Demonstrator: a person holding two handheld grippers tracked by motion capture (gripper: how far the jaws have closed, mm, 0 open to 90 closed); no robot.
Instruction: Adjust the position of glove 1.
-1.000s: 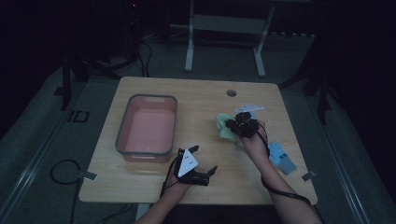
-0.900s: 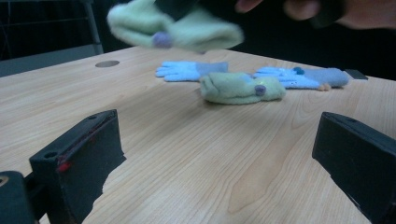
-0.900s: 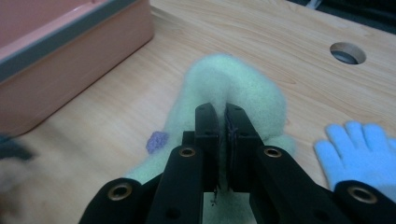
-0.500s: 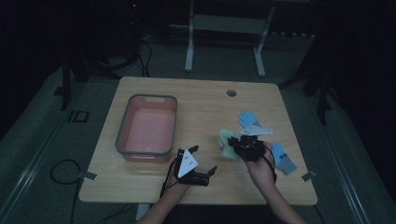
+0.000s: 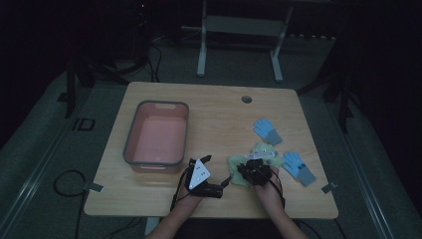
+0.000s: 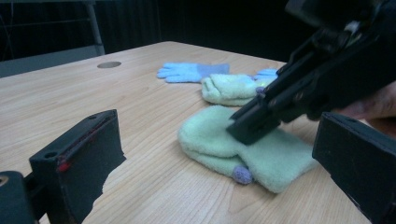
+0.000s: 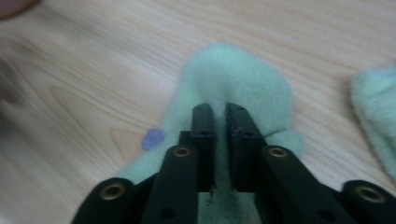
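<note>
The room is dim. A wooden table [image 5: 209, 104] stands on grey carpet [image 5: 45, 144]; beyond it rises a metal frame [image 5: 239, 35], with cables [image 5: 69, 181] trailing left of the table.

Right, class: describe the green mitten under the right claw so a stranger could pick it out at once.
Start at the pink tub on the wooden table and look right, along the near edge. The green mitten lies flat there under the right claw. Unlike the other green mitten behind it, its thumb tip is purple.
</note>
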